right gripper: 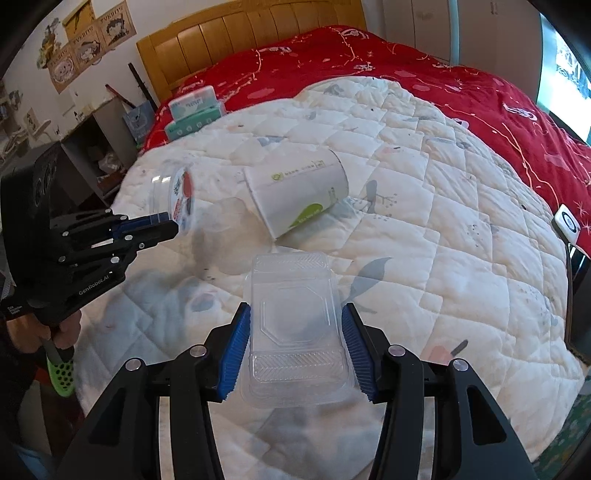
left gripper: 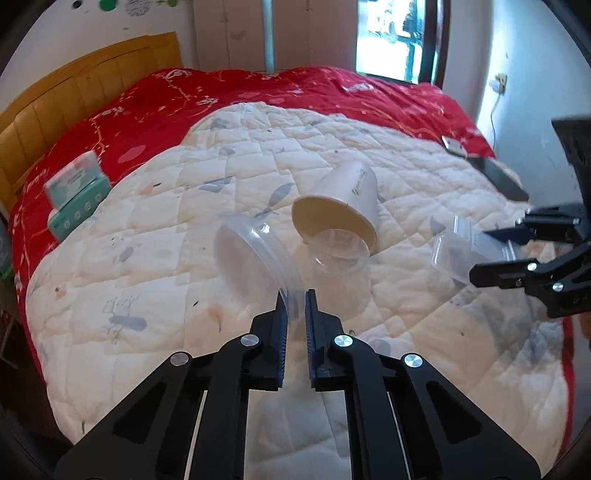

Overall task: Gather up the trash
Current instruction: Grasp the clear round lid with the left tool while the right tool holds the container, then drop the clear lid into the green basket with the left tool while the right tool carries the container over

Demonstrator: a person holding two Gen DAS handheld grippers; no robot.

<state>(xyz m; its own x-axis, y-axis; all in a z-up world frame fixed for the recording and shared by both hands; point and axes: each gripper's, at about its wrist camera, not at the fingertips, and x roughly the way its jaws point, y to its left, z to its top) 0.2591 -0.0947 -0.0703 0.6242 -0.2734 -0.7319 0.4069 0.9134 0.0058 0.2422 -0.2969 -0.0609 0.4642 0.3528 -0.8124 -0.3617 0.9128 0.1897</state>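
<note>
Lying on its side on the white quilt (right gripper: 424,229), the paper cup (right gripper: 299,195) is white with a green leaf-like patch near its rim and a small green logo beside a line of print too small to read; its open mouth faces the left gripper's camera. Just in front of that mouth a small clear plastic cup (left gripper: 338,254) rests, touching the paper cup's rim.

The left gripper (left gripper: 295,314) is closed almost fully, its blue pads pinching the rim of a clear round plastic container (left gripper: 255,254) held tilted above the quilt; in the right wrist view a red and dark label shows on it, the writing blurred. The black body of this gripper reads "GenRobot.AI".

The right gripper (right gripper: 295,343) is partly open and clamped across the long sides of a clear rectangular plastic lid (right gripper: 295,325), embossed with an octagon and ribbed bands.

Farther off, a teal and white tissue pack (left gripper: 75,192) sits on the red bedspread (left gripper: 221,96) before the yellow headboard (right gripper: 251,33). Cartoon posters (right gripper: 88,40) hang on the wall, their lettering unclear.
</note>
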